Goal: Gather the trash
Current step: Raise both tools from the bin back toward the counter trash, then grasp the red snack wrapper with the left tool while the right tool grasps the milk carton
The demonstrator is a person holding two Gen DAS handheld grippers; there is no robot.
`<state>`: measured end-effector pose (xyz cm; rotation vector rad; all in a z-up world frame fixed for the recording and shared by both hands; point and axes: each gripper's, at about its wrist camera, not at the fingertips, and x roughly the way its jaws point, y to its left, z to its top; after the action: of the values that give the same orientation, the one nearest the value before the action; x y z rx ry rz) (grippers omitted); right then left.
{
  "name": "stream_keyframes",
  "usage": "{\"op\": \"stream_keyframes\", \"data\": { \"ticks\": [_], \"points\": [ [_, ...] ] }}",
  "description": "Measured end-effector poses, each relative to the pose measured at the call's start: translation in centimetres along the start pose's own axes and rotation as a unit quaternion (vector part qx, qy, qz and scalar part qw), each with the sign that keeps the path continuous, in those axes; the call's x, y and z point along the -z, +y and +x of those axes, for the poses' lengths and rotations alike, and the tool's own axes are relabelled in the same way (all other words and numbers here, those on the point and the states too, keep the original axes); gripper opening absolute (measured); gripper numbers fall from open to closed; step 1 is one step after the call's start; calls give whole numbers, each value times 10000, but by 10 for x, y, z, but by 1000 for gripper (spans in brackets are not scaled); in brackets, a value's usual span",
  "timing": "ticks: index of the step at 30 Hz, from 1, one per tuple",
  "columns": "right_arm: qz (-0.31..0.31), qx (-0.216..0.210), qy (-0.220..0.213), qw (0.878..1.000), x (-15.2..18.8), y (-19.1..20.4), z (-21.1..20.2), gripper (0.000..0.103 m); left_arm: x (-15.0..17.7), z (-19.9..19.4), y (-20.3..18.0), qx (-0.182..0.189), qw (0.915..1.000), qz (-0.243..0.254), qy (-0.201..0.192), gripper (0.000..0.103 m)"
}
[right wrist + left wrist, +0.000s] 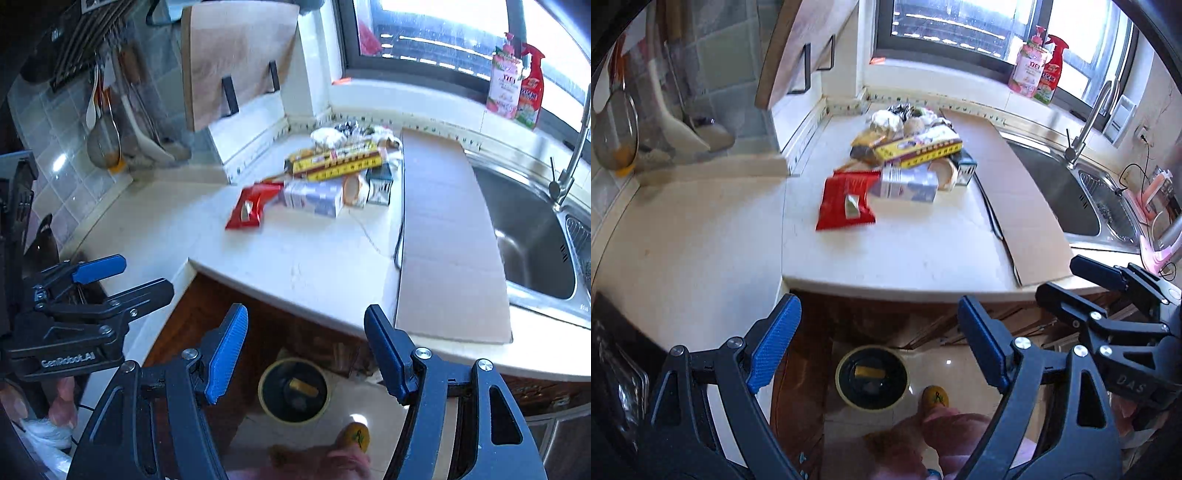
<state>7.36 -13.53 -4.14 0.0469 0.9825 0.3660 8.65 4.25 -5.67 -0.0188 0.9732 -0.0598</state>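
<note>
A pile of trash lies on the white counter [905, 251]: a red snack bag [847, 201], a white carton [908, 184], a yellow box [923, 149] and crumpled wrappers [886, 120] behind. The pile also shows in the right wrist view, with the red bag [251, 208] and carton [316, 197]. A round bin [872, 377] with a yellow item inside stands on the floor below the counter edge; it also shows in the right wrist view [293, 391]. My left gripper [879, 332] is open and empty above the bin. My right gripper [306, 339] is open and empty too.
A flat cardboard sheet [1015, 192] lies between the trash and the steel sink [1067, 188]. A cutting board [236, 55] leans on the back wall, utensils [107, 122] hang at the left. Bottles [1038, 66] stand on the window sill. A slippered foot [936, 398] is next to the bin.
</note>
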Motion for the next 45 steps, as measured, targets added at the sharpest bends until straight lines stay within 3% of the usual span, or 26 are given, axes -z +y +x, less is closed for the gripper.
{"op": "stream_keyframes", "data": {
  "ticks": [8, 21, 25, 33, 45],
  "points": [
    [-92, 35, -125, 9999, -60, -23, 19, 67, -54, 36, -12, -213, 9997, 59, -55, 85],
    [-296, -161, 402, 9986, -152, -108, 139, 67, -118, 147, 1, -754, 9953, -516, 319, 81],
    [-344, -208, 595, 9974, -172, -126, 175, 67, -123, 178, 9, -828, 9926, -688, 569, 72],
    [-199, -338, 915, 9950, -201, -152, 238, 65, -126, 220, 23, -960, 9876, -886, 867, 71],
    [132, -596, 1292, 9897, -209, -165, 287, 62, -124, 259, 33, -951, 9837, -935, 1206, 71]
  ]
}}
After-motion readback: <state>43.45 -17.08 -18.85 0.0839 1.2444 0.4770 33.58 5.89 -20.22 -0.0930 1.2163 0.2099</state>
